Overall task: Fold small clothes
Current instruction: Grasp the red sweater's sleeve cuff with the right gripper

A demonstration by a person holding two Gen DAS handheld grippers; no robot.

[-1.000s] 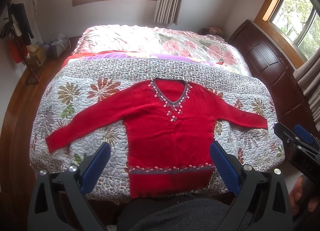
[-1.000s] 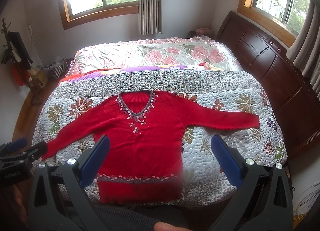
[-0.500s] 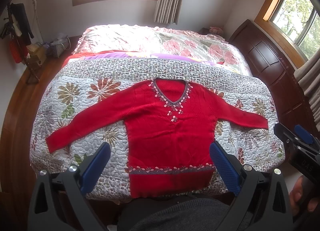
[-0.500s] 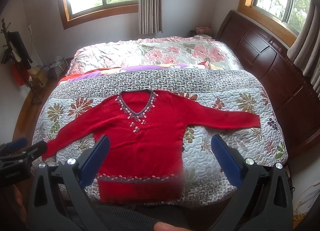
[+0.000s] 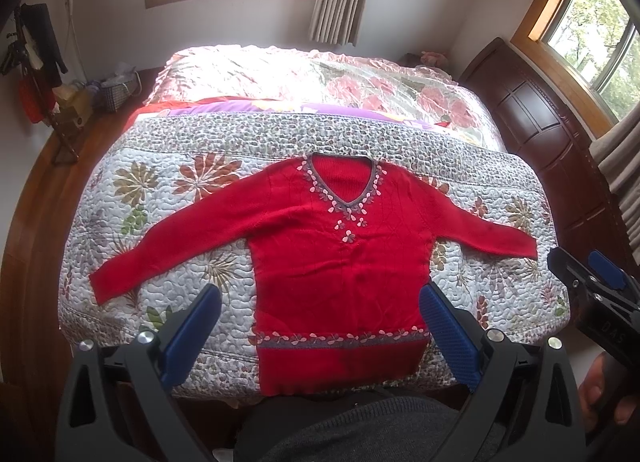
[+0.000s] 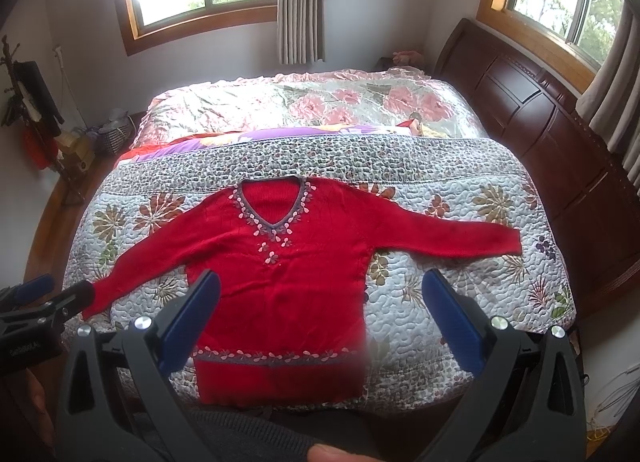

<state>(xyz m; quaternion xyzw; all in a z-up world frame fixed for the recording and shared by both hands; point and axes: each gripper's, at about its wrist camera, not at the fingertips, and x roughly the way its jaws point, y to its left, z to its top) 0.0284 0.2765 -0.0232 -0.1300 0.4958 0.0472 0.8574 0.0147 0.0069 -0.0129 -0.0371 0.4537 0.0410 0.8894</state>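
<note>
Sweater (image 5: 340,262) lies flat, sleeves spread, on the bed (image 5: 132,221), hem at the near edge. Left gripper (image 5: 320,322) and right gripper (image 6: 320,310) hover above with fingers spread, empty. Risk: pinching the quilt along with a sleeve.

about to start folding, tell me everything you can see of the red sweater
The red sweater is a long-sleeved knit with a V-neck edged in grey trim and small pink and grey petal shapes; a matching band runs above the hem. It lies flat, front up, unfolded, on the floral quilt, both sleeves spread outward and angled down, neck toward the far side, hem at the near edge. Neither the left gripper nor the right gripper touches it; both are open.
</note>
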